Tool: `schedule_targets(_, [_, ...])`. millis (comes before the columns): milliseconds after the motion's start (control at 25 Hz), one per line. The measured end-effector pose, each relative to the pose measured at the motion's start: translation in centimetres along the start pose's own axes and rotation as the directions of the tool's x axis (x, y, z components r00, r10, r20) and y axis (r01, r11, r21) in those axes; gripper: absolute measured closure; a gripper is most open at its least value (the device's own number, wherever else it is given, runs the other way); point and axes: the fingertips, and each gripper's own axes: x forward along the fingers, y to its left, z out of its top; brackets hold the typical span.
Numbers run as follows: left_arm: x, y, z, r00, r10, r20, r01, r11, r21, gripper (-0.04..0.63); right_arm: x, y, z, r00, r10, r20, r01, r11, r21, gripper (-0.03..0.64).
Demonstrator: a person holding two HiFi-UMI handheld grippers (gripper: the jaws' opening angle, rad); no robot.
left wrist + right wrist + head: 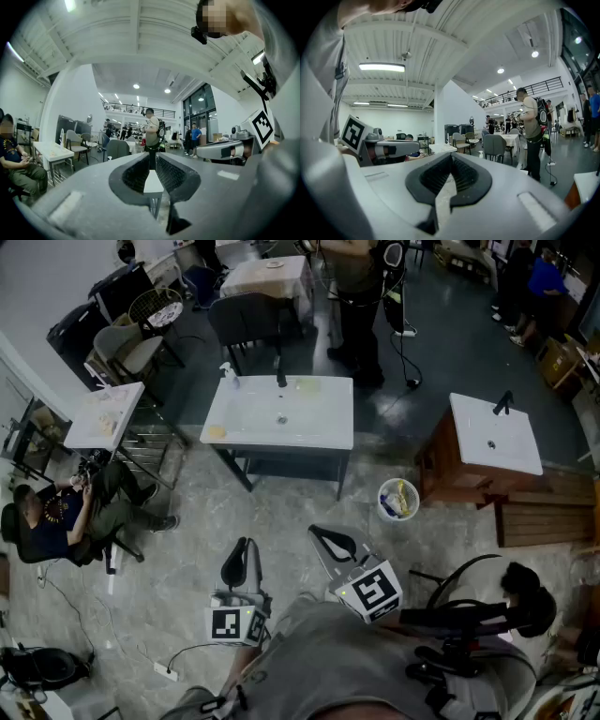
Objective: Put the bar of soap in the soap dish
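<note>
A white sink table (246,434) stands in the middle of the floor, some way ahead of me. A small yellowish bar, seemingly the soap (217,431), lies on its front left corner. A pale oval, likely the soap dish (307,385), sits on the back rim right of the black faucet (280,378). My left gripper (246,543) and right gripper (315,532) are held low, close to my body, far from the sink. In the left gripper view the left gripper (151,156) has its jaw tips together with nothing between them. The right gripper (451,157) looks the same.
A pump bottle (228,374) stands at the sink's back left. A white bucket (397,499) and a wooden cabinet with a second sink (492,432) are to the right. A person sits at the left (56,512) and another stands behind the sink (356,296). A small white table (103,415) and chairs are at the left.
</note>
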Motion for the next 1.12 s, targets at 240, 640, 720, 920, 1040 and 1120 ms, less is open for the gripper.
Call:
schedule_targets(240, [-1.9, -0.9, -0.3, 0.999, 0.044, 0.002, -0.044, 0.999, 0.007, 0.552, -2.0, 0.9, -1.7, 1.000, 0.005, -0.007, -0.004, 0.999, 0.032, 0.615])
schedule_targets(640, [-3.1, -3.6, -0.4, 0.995, 0.093, 0.018, -0.094, 0.995, 0.031, 0.552, -2.8, -1.6, -2.8, 1.000, 0.006, 0.020, -0.006, 1.000, 0.018, 0.614])
schedule_targets(720, [-3.3, -4.3, -0.3, 0.994, 0.106, 0.020, -0.107, 0.991, 0.080, 0.552, -2.6, -2.0, -3.5, 1.000, -0.007, 0.014, 0.008, 1.000, -0.024, 0.614])
schedule_targets(920, [-3.7, -5.3, 1.3, 0.991, 0.126, 0.054, -0.134, 0.971, 0.197, 0.552, -1.5, -2.3, -5.1, 0.999, 0.029, -0.016, -0.029, 1.000, 0.001, 0.614])
schedule_targets(1040, [-3.9, -4.3, 1.4, 0.987, 0.153, 0.049, -0.160, 0.969, 0.186, 0.552, -0.7, -2.2, -5.5, 0.999, 0.038, -0.022, -0.038, 0.999, 0.018, 0.614])
schedule_targets(1120, [-3.5, -3.9, 1.3, 0.987, 0.150, 0.055, -0.157, 0.973, 0.168, 0.552, -0.3, -2.4, -5.8, 0.999, 0.046, -0.021, -0.046, 0.999, 0.024, 0.614])
